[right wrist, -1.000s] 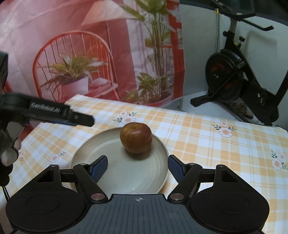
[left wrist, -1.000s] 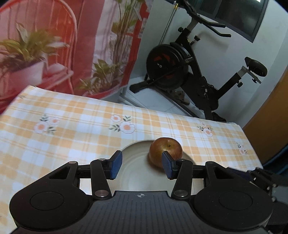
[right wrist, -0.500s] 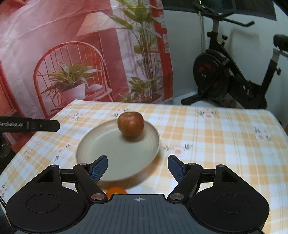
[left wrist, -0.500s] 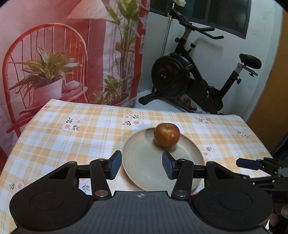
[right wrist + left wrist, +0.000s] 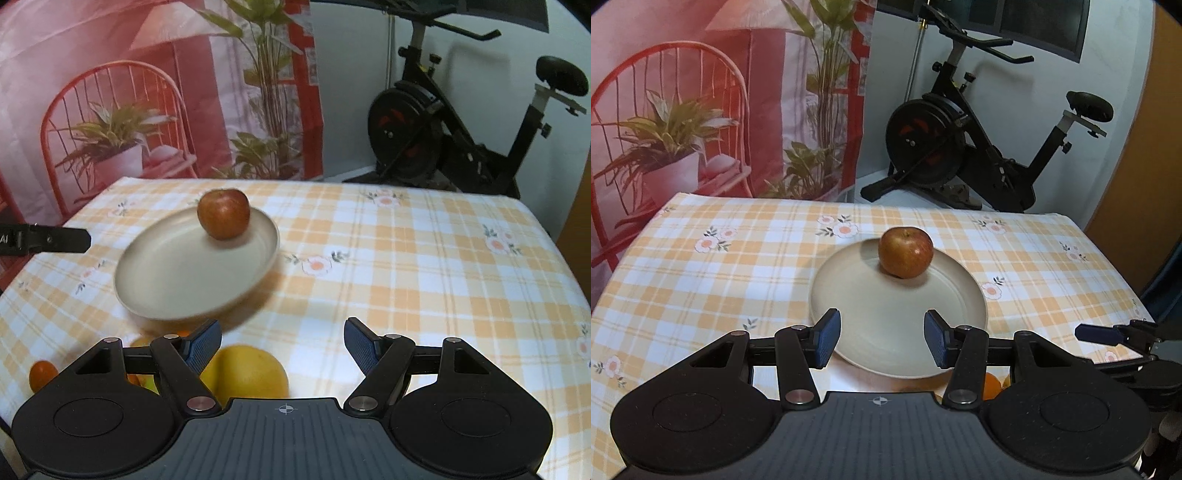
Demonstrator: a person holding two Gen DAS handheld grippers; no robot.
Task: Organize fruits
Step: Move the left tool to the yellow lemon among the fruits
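A red apple [image 5: 905, 252] sits at the far side of a beige plate [image 5: 871, 317] on the checked tablecloth; both also show in the right wrist view, the apple [image 5: 223, 213] and the plate [image 5: 177, 273]. My left gripper [image 5: 882, 339] is open and empty over the plate's near rim. My right gripper [image 5: 282, 345] is open and empty, to the right of the plate and nearer me. A large yellow fruit [image 5: 251, 374] lies just below its left finger. A small orange [image 5: 42, 374] lies further left, and an orange [image 5: 991, 386] peeks out behind the left gripper.
The table [image 5: 424, 273] ends at the far side, where an exercise bike [image 5: 964, 144] stands on the floor. A red printed backdrop [image 5: 701, 103] hangs behind the table on the left. The right gripper's finger [image 5: 1099, 334] shows at the right in the left wrist view.
Both grippers have pulled back from the plate toward me, still open. The right one has shifted right, and the yellow fruit and small oranges have come into its view.
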